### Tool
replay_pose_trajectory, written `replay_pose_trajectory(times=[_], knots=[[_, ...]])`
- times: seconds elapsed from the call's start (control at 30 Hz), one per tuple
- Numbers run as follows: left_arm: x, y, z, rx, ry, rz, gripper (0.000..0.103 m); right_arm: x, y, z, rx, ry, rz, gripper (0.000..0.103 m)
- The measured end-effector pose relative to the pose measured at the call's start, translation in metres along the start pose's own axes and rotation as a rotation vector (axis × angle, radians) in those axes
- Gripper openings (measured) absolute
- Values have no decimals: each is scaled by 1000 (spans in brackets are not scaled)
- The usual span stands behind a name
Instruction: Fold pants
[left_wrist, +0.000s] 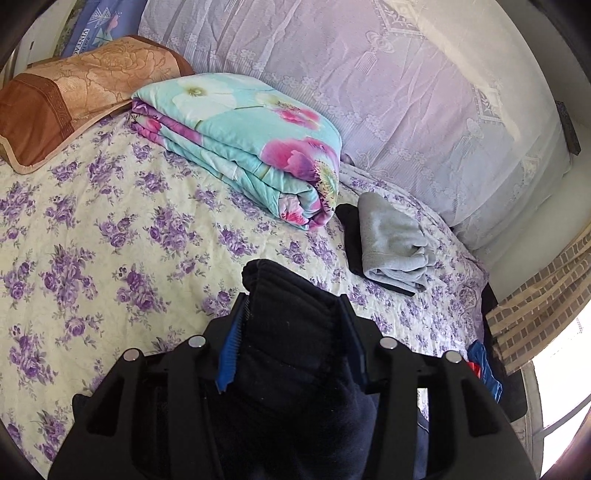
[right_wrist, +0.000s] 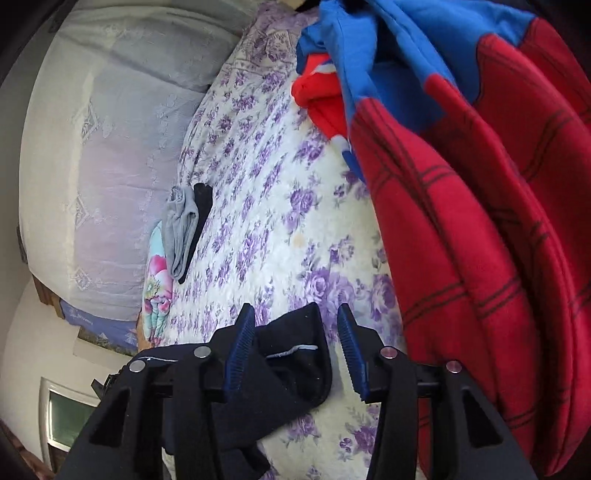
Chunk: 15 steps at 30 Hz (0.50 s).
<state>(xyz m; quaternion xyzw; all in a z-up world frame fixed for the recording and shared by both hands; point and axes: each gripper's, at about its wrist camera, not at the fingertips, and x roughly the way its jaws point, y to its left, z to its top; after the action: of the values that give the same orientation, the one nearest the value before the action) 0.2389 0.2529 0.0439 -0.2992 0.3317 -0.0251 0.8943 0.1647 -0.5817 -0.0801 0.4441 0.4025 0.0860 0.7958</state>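
The dark navy pants (left_wrist: 295, 347) fill the space between the fingers of my left gripper (left_wrist: 293, 301), which is closed on the ribbed waistband, held above the floral bed sheet (left_wrist: 110, 229). In the right wrist view the same navy pants (right_wrist: 291, 354) lie between the fingers of my right gripper (right_wrist: 295, 321). Its jaws stand wide apart, the cloth touching only the left blue pad (right_wrist: 240, 347).
A folded turquoise floral quilt (left_wrist: 251, 144) and a brown pillow (left_wrist: 74, 92) lie at the head of the bed. A folded grey garment on a black one (left_wrist: 391, 240) lies by the lace curtain (left_wrist: 406, 92). A red and blue garment (right_wrist: 480, 184) lies at the right.
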Motion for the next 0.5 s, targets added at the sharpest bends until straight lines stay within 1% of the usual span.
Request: replay_pose_trajectory(times=[0.07, 0.13, 0.17, 0.2, 0.27, 0.3, 0.37, 0.47, 0.5], knots=[[-2, 0, 0, -4, -3, 2, 46, 11, 4, -4, -35, 46, 4, 44], [-4, 1, -2, -9, -4, 9, 46, 21, 6, -10, -68, 76, -4, 38], [-4, 2, -2, -10, -3, 11, 46, 25, 5, -13, -76, 79, -13, 27], [-4, 4, -3, -13, -2, 14, 46, 28, 4, -15, -85, 77, -28, 18], [-4, 7, -4, -27, 0, 16, 46, 26, 5, -18, -93, 56, -32, 13], [-6, 6, -3, -31, -5, 18, 46, 23, 10, -18, -101, 43, -34, 12], [-11, 2, -1, -24, -20, 22, 46, 16, 28, -13, -158, 9, -30, 12], [-24, -6, 10, -21, -65, 18, 45, 10, 73, 14, -262, -46, -19, 11], [-31, -7, 16, -35, -97, 21, 31, 12, 84, 25, -289, -58, -23, 11]])
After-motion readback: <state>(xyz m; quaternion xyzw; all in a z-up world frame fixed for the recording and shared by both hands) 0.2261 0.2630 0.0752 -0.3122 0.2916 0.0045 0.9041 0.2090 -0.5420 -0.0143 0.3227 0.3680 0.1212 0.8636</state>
